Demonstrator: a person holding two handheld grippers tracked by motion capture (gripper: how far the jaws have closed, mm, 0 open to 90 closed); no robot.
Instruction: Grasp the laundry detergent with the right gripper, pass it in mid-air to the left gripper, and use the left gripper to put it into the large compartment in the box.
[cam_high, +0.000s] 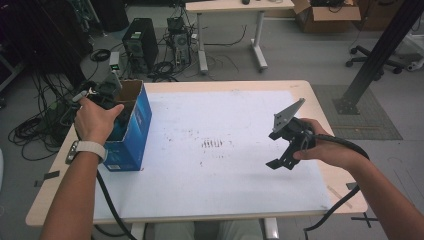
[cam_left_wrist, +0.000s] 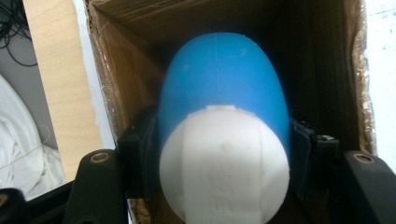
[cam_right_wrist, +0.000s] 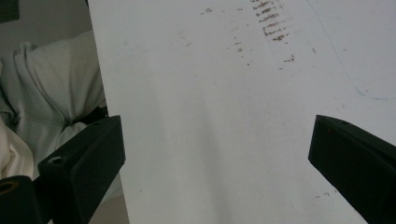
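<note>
Blue-and-white egg-shaped object (cam_left_wrist: 223, 140); blue box (cam_high: 131, 127), brown cardboard inside; white mat (cam_high: 240, 165), brown smudges.

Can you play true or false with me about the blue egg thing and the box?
1. The left gripper holds a blue and white egg. True.
2. The egg is over the open cardboard box. True.
3. The right gripper is squeezing a ball. False: it is open, holding nothing, above the white table top.
4. The box sits at the right side of the table. False: it sits at the left edge.
</note>
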